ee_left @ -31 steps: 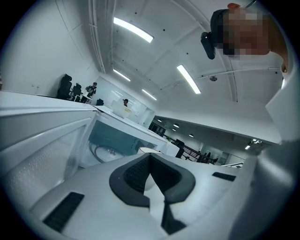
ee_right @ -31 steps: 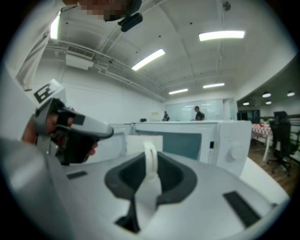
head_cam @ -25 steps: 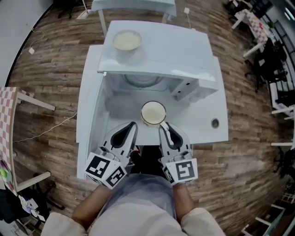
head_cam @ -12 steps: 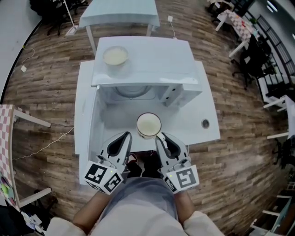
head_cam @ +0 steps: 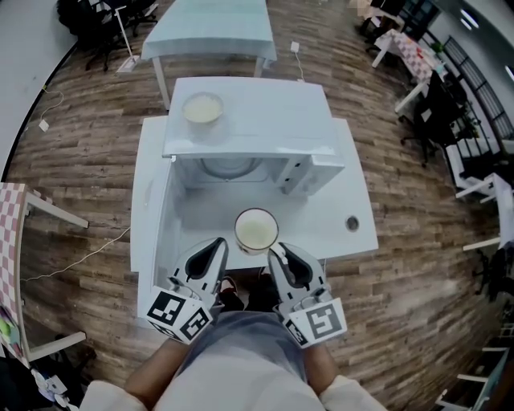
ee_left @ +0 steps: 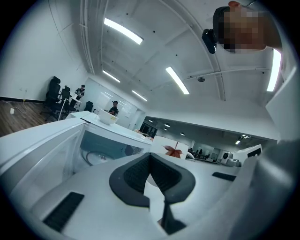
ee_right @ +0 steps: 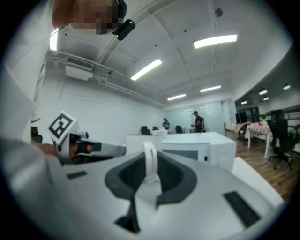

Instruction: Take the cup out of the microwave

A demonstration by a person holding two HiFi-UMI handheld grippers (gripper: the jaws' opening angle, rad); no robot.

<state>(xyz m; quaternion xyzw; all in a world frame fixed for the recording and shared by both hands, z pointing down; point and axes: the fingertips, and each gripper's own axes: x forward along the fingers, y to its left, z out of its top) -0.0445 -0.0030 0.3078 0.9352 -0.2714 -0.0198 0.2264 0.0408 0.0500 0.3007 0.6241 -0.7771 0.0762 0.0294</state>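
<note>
Jaws of the right gripper (head_cam: 275, 251) stand partly apart, clamped on the thin white handle (ee_right: 150, 157) of the cup (head_cam: 256, 231). Only the right gripper view shows this grip, because from the head view the cup's rim hides the handle. The left gripper (head_cam: 217, 245) rides alongside with its fingertips together and nothing between them, just apart from the cup. The cup hangs upright between the two gripper tips, out of the cavity and above the white table (head_cam: 361, 201) in front of the microwave (head_cam: 257, 112). The head view looks into the cup's pale inside, while the left gripper view shows its side wall, printed with a red leaf (ee_left: 174, 150). Behind the cup the microwave stands open, with its round turntable (head_cam: 230, 167) bare. A pale bowl (head_cam: 202, 107) sits on top of the microwave near the left corner. Farther off are a second table (head_cam: 210, 32) on the wooden floor (head_cam: 88, 144) and office chairs (head_cam: 104, 24). The right gripper view shows a person (ee_right: 198, 121) standing far across the room.
</note>
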